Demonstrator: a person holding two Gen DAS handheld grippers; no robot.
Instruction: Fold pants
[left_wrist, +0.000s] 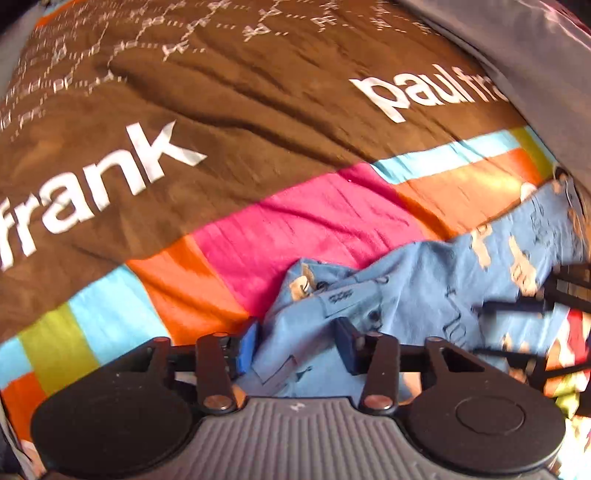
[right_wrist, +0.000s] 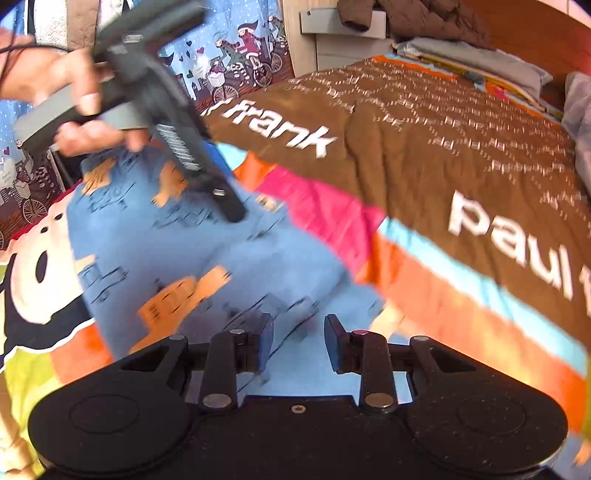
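Blue pants (left_wrist: 424, 280) with orange and dark prints lie rumpled on the bedspread, also in the right wrist view (right_wrist: 207, 258). My left gripper (left_wrist: 297, 345) is open, its blue fingers (left_wrist: 248, 343) astride a raised fold of the pants. In the right wrist view the left gripper (right_wrist: 225, 199) points down onto the pants, held by a hand. My right gripper (right_wrist: 298, 341) is open just above the pants' near edge, nothing between its jaws. It shows at the right edge of the left wrist view (left_wrist: 524, 306).
A brown bedspread (left_wrist: 236, 96) with white lettering and a striped coloured border (left_wrist: 325, 221) covers the bed. A grey pillow (right_wrist: 476, 59) lies at the head. A wooden headboard (right_wrist: 532, 26) and a bedside cabinet (right_wrist: 347, 33) stand behind.
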